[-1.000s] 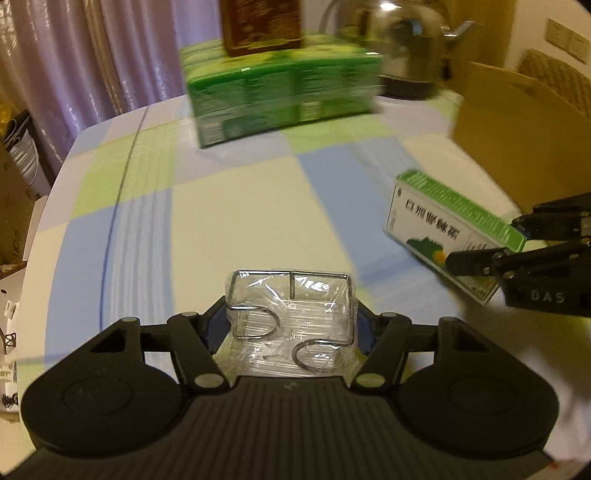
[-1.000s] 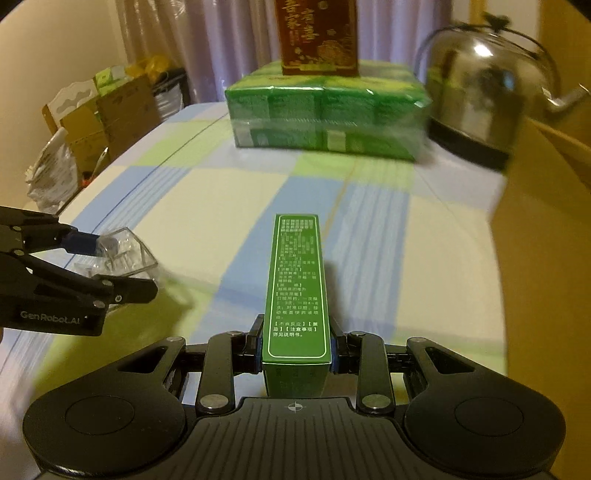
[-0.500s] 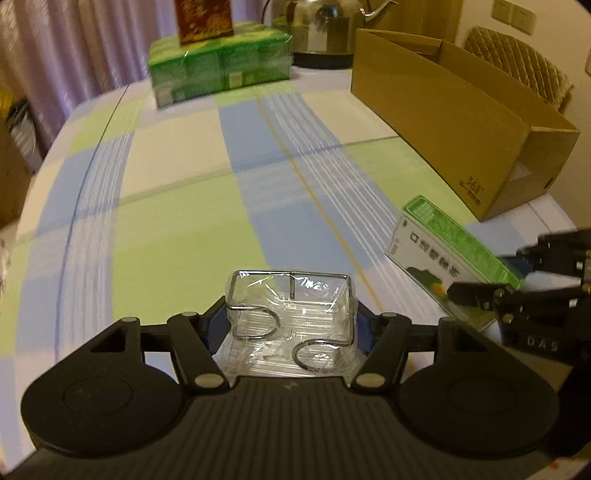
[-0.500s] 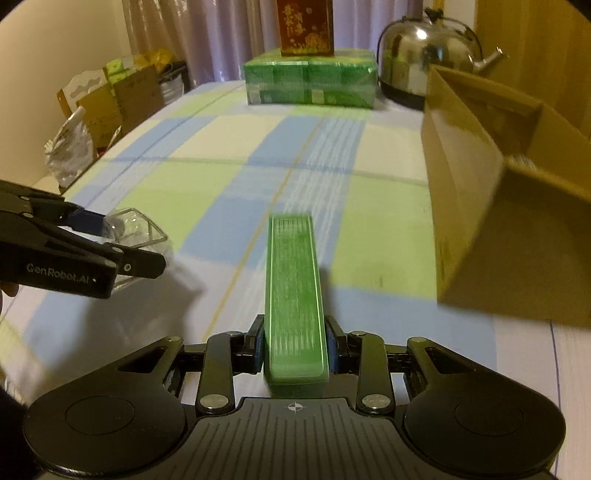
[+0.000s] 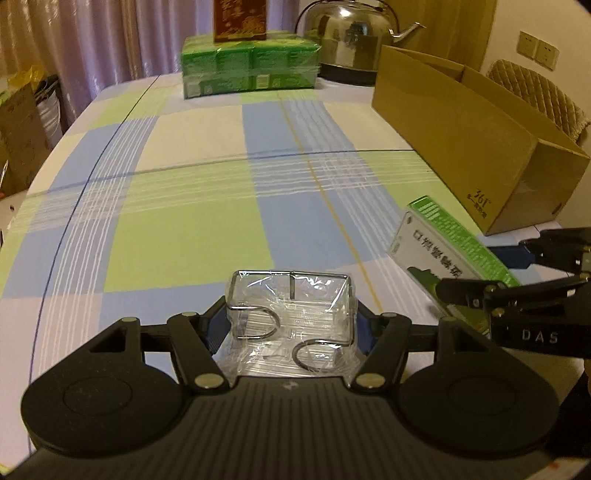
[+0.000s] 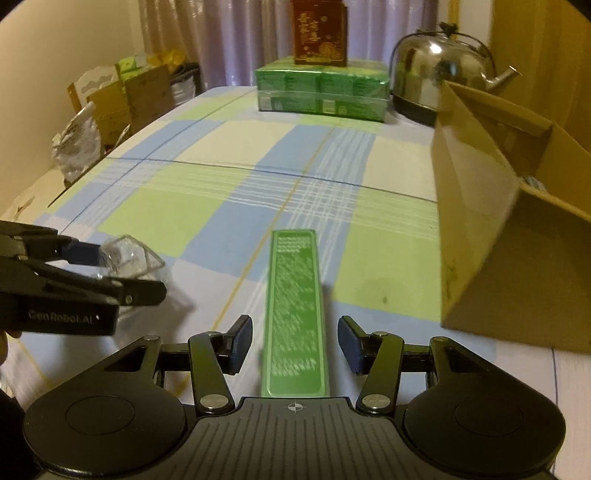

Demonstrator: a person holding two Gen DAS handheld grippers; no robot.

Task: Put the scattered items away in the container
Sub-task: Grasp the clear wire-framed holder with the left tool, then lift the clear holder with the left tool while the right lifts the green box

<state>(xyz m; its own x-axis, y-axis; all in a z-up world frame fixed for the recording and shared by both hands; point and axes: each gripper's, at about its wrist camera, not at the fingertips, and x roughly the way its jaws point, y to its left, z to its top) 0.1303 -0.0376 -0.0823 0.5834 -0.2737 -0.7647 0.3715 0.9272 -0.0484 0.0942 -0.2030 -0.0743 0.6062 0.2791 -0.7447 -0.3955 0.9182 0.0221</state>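
A clear plastic packet with metal wire hooks (image 5: 291,314) sits between the fingers of my left gripper (image 5: 291,321), which is shut on it above the checked tablecloth. The right wrist view shows the same packet (image 6: 129,254) in the left gripper (image 6: 122,269) at the left. A long green medicine box (image 6: 295,295) lies lengthwise between the fingers of my right gripper (image 6: 295,343). That gripper is open, with a gap on each side of the box. The medicine box (image 5: 436,243) and right gripper (image 5: 476,271) show low right. The open cardboard box (image 6: 476,229) stands just right of it.
At the table's far end a green shrink-wrapped pack of cartons (image 5: 249,66) carries a red-brown box (image 5: 240,18), beside a steel kettle (image 5: 351,40). The cardboard box (image 5: 461,140) runs along the right edge. Cartons and bags (image 6: 110,99) stand off the table's left side.
My right gripper has opened and its fingers have come off the green medicine box. Both grippers drew back from the far end earlier, and the left one still holds the packet.
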